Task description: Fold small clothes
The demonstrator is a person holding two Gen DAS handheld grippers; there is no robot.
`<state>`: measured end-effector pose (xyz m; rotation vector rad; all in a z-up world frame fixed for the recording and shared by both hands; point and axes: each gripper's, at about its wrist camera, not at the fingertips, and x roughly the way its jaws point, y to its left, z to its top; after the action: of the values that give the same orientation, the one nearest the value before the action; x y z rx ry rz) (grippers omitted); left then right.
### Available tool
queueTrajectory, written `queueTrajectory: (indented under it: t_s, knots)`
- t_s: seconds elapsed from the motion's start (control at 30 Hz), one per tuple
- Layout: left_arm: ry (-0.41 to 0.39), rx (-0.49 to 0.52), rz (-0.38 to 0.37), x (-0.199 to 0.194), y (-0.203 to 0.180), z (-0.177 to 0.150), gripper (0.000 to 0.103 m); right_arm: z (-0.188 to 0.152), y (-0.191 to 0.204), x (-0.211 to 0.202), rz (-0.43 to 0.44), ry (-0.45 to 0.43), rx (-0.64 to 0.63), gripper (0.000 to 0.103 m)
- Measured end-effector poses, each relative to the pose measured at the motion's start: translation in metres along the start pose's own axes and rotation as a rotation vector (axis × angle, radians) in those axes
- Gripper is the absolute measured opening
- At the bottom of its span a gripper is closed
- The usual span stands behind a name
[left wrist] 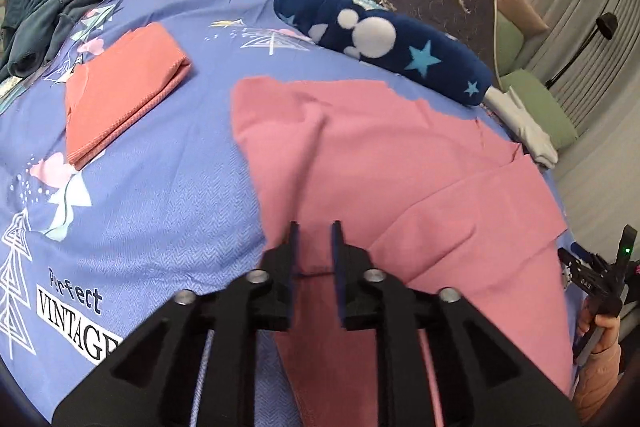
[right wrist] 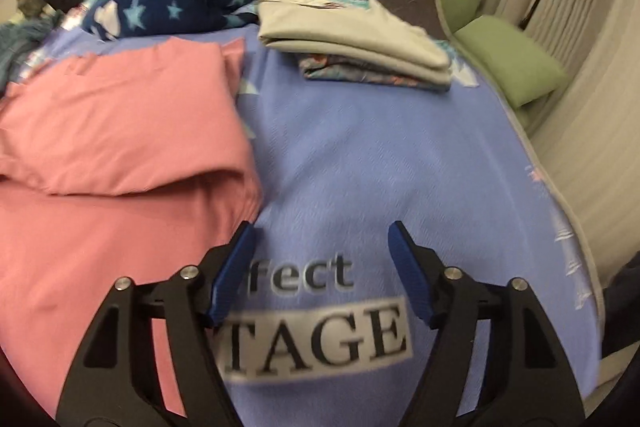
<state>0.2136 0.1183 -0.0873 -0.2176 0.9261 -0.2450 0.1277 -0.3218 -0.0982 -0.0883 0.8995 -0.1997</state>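
The left hand-held gripper [left wrist: 315,231] hovers slightly parted and empty over the half-folded pink cloth garment [left wrist: 380,163] in the middle of the blue patterned bedspread [left wrist: 160,195], while the right hand-held gripper [right wrist: 322,239] gapes wide and empty just right of it. Each should pinch a near corner squarely, I'd say. One folded salmon piece [left wrist: 120,95] lies far left, and two folded pieces [right wrist: 360,43] are stacked far right.

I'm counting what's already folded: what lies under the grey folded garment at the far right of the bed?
Under the grey garment lies a patterned folded piece, only its front edge showing; the rest is covered.
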Motion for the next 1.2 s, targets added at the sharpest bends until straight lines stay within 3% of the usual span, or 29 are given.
queueTrajectory:
  t_s: [0.1, 0.2, 0.33, 0.37, 0.47, 0.5, 0.63, 0.67, 0.7, 0.73, 0.8, 0.87, 0.9, 1.0, 1.07, 1.2]
  knots:
    - [-0.017, 0.045, 0.002, -0.005, -0.012, 0.004, 0.039, 0.002, -0.016, -0.015, 0.109, -0.022, 0.023, 0.075]
    - [0.007, 0.083, 0.006, 0.005, -0.025, 0.008, 0.039, 0.015, -0.024, -0.033, 0.178, -0.085, 0.054, 0.075]
    - [0.075, 0.136, 0.021, 0.031, -0.044, 0.006, 0.038, 0.062, -0.014, -0.026, 0.249, -0.107, 0.076, 0.075]
    - [0.077, 0.157, 0.036, 0.035, -0.049, 0.004, 0.037, 0.077, -0.008, -0.019, 0.260, -0.100, 0.072, 0.071]
    - [0.067, 0.232, 0.056, 0.035, -0.062, -0.002, 0.018, 0.119, 0.014, 0.015, 0.276, -0.023, 0.074, 0.037]
    - [0.070, 0.239, 0.059, 0.034, -0.064, -0.003, 0.013, 0.130, 0.019, 0.025, 0.275, 0.000, 0.077, 0.034]
    - [0.072, 0.267, 0.076, 0.031, -0.068, -0.006, 0.013, 0.169, 0.050, 0.072, 0.197, 0.156, 0.068, 0.036]
    - [0.077, 0.267, 0.076, 0.031, -0.068, -0.007, 0.015, 0.173, 0.056, 0.082, 0.184, 0.196, 0.056, 0.050]
    - [0.082, 0.267, 0.075, 0.031, -0.068, -0.009, 0.026, 0.176, 0.064, 0.091, 0.171, 0.239, 0.037, 0.058]
    - [0.078, 0.267, 0.079, 0.030, -0.069, -0.009, 0.038, 0.176, 0.070, 0.096, 0.153, 0.255, 0.022, 0.059]
    - [0.074, 0.283, 0.084, 0.033, -0.071, -0.011, 0.038, 0.172, 0.083, 0.106, 0.101, 0.294, -0.047, 0.059]
    - [0.067, 0.308, 0.071, 0.033, -0.075, -0.013, 0.023, 0.167, 0.093, 0.112, 0.058, 0.315, -0.137, 0.057]
    - [0.069, 0.318, 0.060, 0.032, -0.077, -0.013, 0.002, 0.165, 0.094, 0.110, 0.033, 0.305, -0.173, 0.056]
    - [0.030, 0.354, 0.091, 0.021, -0.085, -0.012, 0.002, 0.165, 0.088, 0.098, -0.157, 0.194, -0.295, 0.051]
    - [-0.010, 0.351, 0.079, 0.008, -0.087, -0.007, 0.002, 0.167, 0.074, 0.098, -0.242, 0.154, -0.307, 0.035]
    - [-0.066, 0.339, 0.058, -0.014, -0.088, 0.007, 0.002, 0.172, 0.039, 0.099, -0.123, 0.177, -0.156, 0.033]
